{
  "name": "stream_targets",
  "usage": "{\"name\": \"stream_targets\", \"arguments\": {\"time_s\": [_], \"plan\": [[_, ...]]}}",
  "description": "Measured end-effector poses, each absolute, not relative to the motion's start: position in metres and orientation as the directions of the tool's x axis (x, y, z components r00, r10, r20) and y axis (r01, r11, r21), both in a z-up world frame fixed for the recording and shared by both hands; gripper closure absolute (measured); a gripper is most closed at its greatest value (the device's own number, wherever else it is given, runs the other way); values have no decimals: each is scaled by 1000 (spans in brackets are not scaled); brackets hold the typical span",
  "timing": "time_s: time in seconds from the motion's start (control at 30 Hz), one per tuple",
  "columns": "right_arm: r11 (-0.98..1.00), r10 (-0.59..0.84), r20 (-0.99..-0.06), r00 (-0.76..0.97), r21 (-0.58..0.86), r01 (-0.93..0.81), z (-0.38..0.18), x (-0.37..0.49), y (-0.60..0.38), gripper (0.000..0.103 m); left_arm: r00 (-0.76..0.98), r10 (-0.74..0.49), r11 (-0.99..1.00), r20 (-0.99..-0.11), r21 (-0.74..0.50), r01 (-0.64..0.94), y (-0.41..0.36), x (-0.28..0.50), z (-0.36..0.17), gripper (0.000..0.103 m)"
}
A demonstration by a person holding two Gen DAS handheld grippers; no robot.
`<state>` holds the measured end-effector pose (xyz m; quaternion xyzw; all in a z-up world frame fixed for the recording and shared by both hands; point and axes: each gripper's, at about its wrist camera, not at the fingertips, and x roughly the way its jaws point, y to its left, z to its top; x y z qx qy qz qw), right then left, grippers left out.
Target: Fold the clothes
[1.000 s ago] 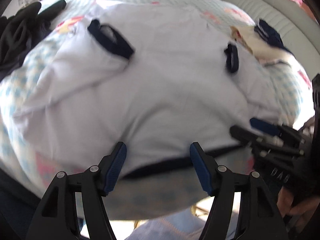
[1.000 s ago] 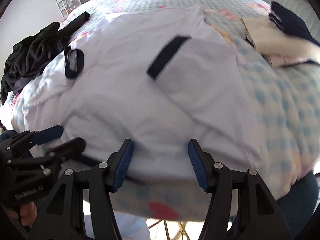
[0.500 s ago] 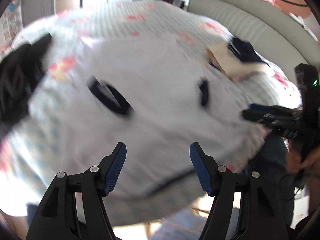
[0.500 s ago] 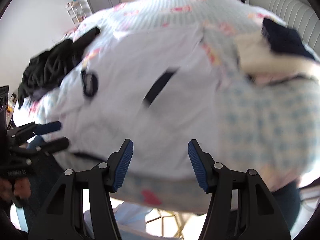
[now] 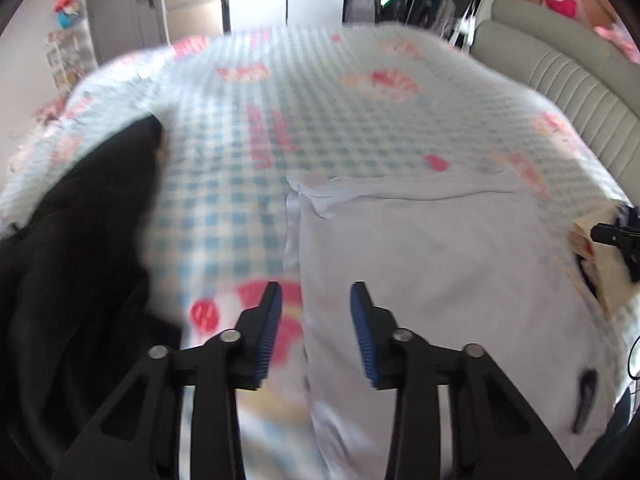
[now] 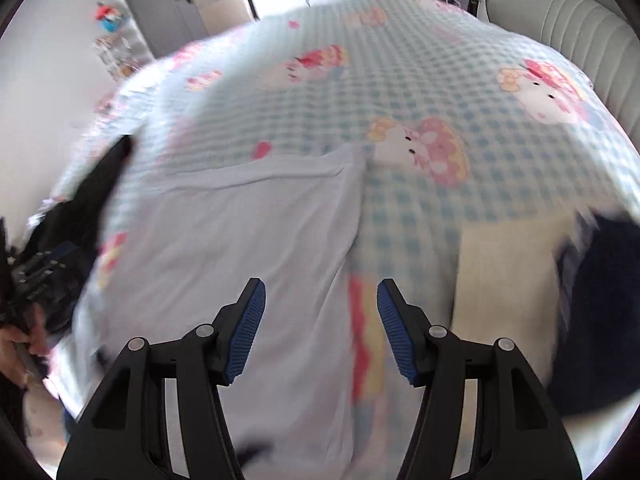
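Both tongs hang over the bed (image 5: 320,128), pointing steeply down. My left tongs (image 5: 316,332) have just been closing; the blue ribbed pads still stand apart with nothing pinched, only the shirt's left edge and bedspread seen through the gap. My right tongs (image 6: 320,328) are spread wider, empty too, over the shirt's right edge.

White shirt (image 5: 440,272) lies flat on the bed, near side, between the two tongs. Rough rectangle, long axis running away from me toward the far side of the bed. Far edge ends in a thin doubled fold line; I can't tell which end is the collar. Soft thin cloth, slightly rumpled, a small dark trim patch (image 5: 584,400) near its right lower part in the left view.

Bedspread is pale blue-and-white check with pink cartoon prints, soft and puffy. Black clothing heap (image 5: 72,272) sits left of the shirt, apart from it. Cream folded piece (image 6: 504,276) and a dark navy piece (image 6: 600,320) lie right of the shirt, touching each other. Ribbed grey padded headboard (image 6: 580,28) curves along the far right. Much motion blur.
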<state>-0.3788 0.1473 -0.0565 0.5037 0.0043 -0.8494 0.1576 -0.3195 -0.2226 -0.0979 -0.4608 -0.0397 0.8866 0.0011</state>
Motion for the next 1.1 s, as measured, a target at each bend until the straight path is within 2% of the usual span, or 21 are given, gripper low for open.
{"name": "stream_targets", "arguments": {"time_s": [0.1, 0.2, 0.37, 0.43, 0.47, 0.5, 0.57, 0.7, 0.8, 0.9, 1.0, 1.07, 1.1], "plan": [[-961, -210, -891, -403, 111, 254, -94, -432, 129, 44, -528, 105, -989, -843, -145, 34, -238, -372, -130, 70], [-972, -176, -906, -385, 98, 212, -122, -469, 127, 44, -533, 186, -969, -825, -243, 36, -246, -404, -146, 71], [-977, -165, -907, -387, 97, 188, -144, -511, 126, 44, -509, 143, -975, -849, -210, 77, -262, -445, -153, 74], [-977, -145, -902, -407, 66, 203, -149, -522, 124, 47, -508, 125, -971, -852, -209, 112, -273, -455, -152, 71], [-979, -132, -896, -425, 51, 197, -150, -527, 126, 48, -526, 146, -960, -838, -247, 128, -279, -450, -147, 68], [-982, -130, -887, -443, 53, 183, -148, -530, 129, 48, -545, 168, -947, -821, -289, 143, -286, -445, -142, 56], [-982, -152, -873, -463, 79, 174, -145, -531, 133, 48, -571, 236, -928, -786, -357, 108, -289, -435, -137, 43], [-973, -208, -849, -486, 130, 188, -138, -531, 136, 48, -577, 385, -865, -720, -499, 46, -300, -433, -138, 39], [-961, -270, -843, -465, 210, 177, -132, -533, 143, 48, -577, 435, -833, -691, -553, 34, -307, -436, -141, 39], [-944, -330, -831, -448, 280, 176, -125, -533, 149, 47, -587, 435, -806, -682, -586, 83, -315, -439, -150, 37], [-933, -360, -823, -440, 323, 159, -123, -539, 154, 43, -528, 414, -826, -742, -550, 126, -299, -454, -169, 37], [-915, -403, -830, -386, 378, 142, -134, -551, 153, 43, -496, 391, -852, -775, -509, 124, -282, -463, -180, 41], [-901, -434, -835, -338, 411, 141, -145, -558, 149, 43, -482, 369, -870, -794, -478, 122, -274, -467, -184, 57]]}}
